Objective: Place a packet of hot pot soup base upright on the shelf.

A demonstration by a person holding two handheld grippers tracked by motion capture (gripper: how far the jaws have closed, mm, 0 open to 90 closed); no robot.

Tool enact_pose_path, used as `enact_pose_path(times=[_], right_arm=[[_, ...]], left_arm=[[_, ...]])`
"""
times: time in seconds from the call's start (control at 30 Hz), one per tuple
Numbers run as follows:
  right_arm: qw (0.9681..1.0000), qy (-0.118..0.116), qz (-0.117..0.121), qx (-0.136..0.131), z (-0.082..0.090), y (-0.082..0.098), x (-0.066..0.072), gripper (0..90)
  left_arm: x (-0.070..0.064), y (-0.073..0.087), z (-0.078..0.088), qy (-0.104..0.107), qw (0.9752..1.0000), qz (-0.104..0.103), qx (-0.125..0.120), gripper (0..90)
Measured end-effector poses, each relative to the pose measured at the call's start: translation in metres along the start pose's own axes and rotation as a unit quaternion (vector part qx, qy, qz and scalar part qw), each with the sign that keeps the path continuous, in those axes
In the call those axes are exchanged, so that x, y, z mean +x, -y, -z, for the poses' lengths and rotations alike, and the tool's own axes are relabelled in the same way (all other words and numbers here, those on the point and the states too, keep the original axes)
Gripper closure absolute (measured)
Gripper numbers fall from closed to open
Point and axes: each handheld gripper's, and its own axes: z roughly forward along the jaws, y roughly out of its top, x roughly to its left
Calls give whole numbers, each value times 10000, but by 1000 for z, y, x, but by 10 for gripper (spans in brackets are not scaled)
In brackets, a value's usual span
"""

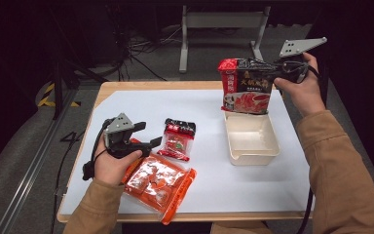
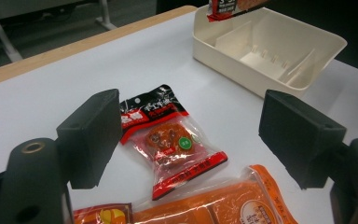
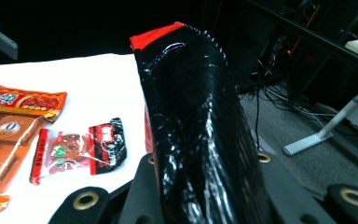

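From the high view, our right claw (image 1: 286,69) grips the tall red-and-black printed food pouch (image 1: 246,87) upright, its lower edge at the far rim of the cream plastic compartment tray (image 1: 252,155) on the counter (image 1: 233,185). We judge it best to lower it squarely and let go only once it rests inside. Our left claw (image 1: 143,135) hovers open above the orange sachet pack (image 1: 157,181).

In the left gripper view, we see the jaws standing wide around the small red-and-black clear sauce packet (image 2: 171,142), not touching it, and the tray's inner dividers.

The right gripper view shows us the pouch's glossy black side pinched between the jaws
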Motion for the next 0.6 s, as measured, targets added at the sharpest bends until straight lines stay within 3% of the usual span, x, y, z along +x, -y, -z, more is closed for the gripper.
enact_pose_path(times=[0.27,0.6], right_arm=[[9999,21,-157,-32,-6,13,-17,788],[9995,74,-288,43,-16,25,-23,786]], left_arm=[[1,5,4,-63,9999,94,40,222],[2,7,5,-111,9999,51,53,221]])
